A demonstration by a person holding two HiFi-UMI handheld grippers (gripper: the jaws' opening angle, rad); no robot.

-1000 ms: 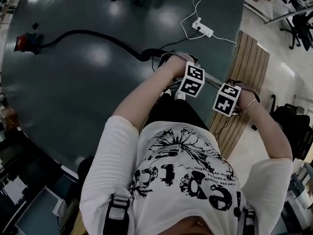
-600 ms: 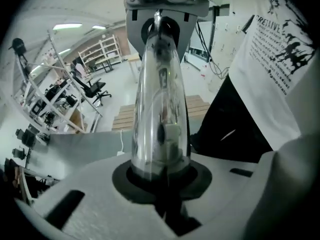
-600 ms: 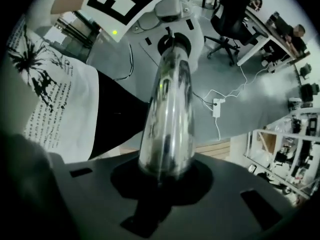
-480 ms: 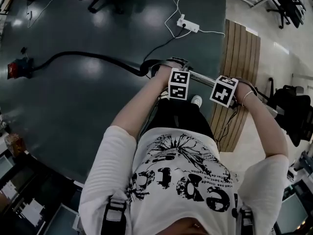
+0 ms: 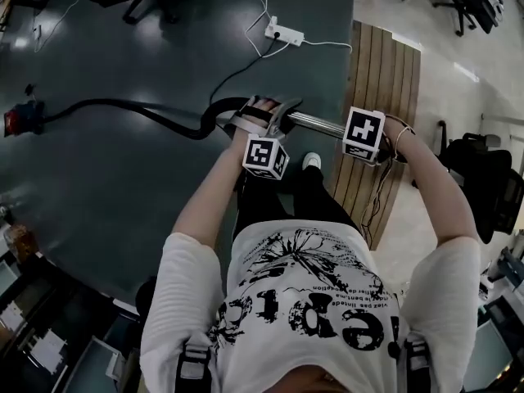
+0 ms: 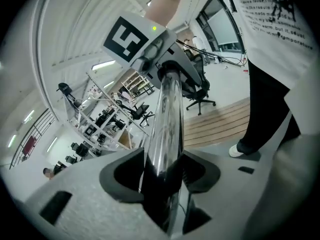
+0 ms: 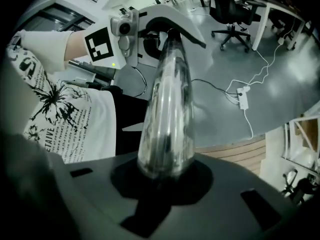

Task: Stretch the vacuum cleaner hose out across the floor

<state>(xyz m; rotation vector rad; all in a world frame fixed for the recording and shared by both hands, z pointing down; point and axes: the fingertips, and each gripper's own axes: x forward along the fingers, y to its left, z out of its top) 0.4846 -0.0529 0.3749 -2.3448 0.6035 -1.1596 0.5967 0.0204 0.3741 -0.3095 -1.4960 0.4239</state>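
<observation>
The red vacuum cleaner (image 5: 16, 121) sits far left on the dark floor. Its black hose (image 5: 139, 109) snakes right to the handle (image 5: 225, 115). From there a chrome tube (image 5: 315, 123) runs between my grippers. My left gripper (image 5: 274, 119) is at the handle end. Its jaws have just been opening and stand loosely around the tube (image 6: 165, 134), not clamped. My right gripper (image 5: 350, 131) is shut on the tube's other end (image 7: 167, 109), having closed tighter a moment ago. Each gripper view looks along the tube to the other gripper's marker cube (image 6: 127, 36) (image 7: 102, 43).
A white power strip (image 5: 282, 33) with its cable lies on the floor ahead. A slatted wooden platform (image 5: 381, 97) runs under the right hand. Office chairs (image 5: 483, 178) stand to the right, desks at lower left. The person's shoe (image 5: 311, 160) is below the tube.
Both hands and the tube have shifted left in the head view. The left gripper's cube has swung down toward the body. The hose near the handle now bends more sharply.
</observation>
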